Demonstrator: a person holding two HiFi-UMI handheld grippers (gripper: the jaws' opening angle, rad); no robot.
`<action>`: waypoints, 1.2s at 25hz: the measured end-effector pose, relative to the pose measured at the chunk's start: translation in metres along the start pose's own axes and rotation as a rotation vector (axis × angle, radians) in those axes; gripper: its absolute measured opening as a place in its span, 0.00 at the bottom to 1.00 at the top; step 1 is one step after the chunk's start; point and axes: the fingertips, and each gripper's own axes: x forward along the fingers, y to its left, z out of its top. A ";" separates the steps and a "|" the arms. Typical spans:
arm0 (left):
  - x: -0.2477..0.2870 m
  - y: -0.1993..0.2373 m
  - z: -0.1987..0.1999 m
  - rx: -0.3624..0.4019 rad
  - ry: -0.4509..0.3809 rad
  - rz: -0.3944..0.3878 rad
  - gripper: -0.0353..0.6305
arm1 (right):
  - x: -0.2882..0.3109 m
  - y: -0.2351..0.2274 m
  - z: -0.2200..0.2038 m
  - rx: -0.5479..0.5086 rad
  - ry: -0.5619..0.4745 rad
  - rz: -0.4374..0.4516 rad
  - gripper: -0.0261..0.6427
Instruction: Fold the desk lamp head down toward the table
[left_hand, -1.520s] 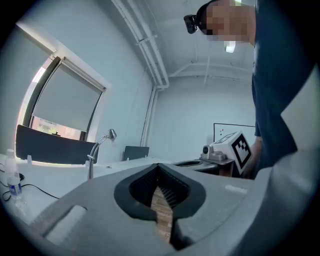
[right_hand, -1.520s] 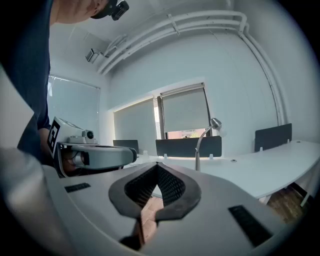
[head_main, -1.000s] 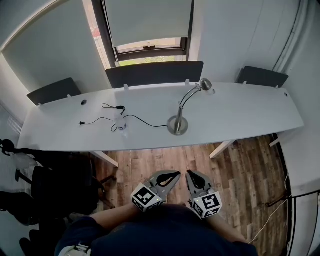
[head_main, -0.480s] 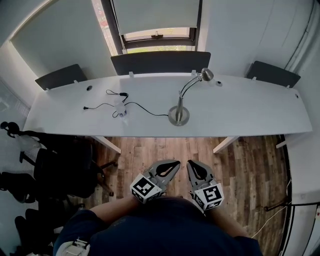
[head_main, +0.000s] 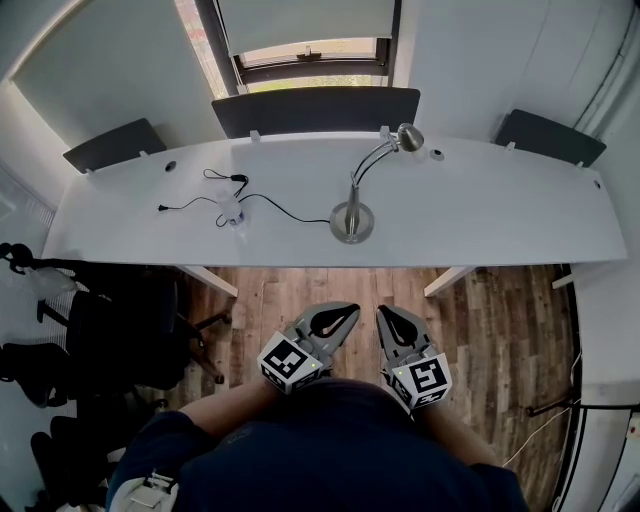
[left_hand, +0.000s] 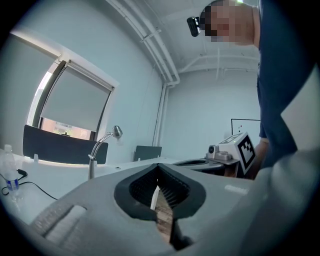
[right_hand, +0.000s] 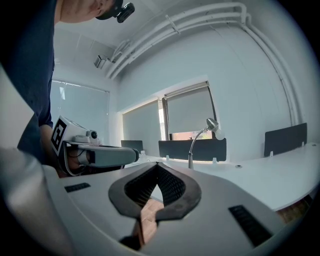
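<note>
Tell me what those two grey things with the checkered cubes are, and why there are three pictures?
They are grabbing tools. A person holds one in each hand: the left gripper and the right gripper. Each has two fingers that pinch. Both are shut and hold nothing. The picture from above comes from a camera on the person's head. The other two come from small cameras riding on each gripper, looking along its fingers. Ahead stands a long white table. On it are a silver desk lamp with its head up, and a black cable. The grippers are over the floor, not at the lamp yet.
</note>
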 end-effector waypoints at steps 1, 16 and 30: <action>0.004 0.006 0.000 -0.002 -0.003 -0.004 0.06 | 0.005 -0.004 0.001 -0.002 0.004 -0.006 0.05; 0.071 0.156 0.024 -0.017 0.004 -0.096 0.06 | 0.130 -0.076 0.036 -0.034 0.043 -0.145 0.05; 0.106 0.240 0.011 -0.028 0.055 -0.179 0.06 | 0.191 -0.130 0.069 -0.171 0.071 -0.327 0.05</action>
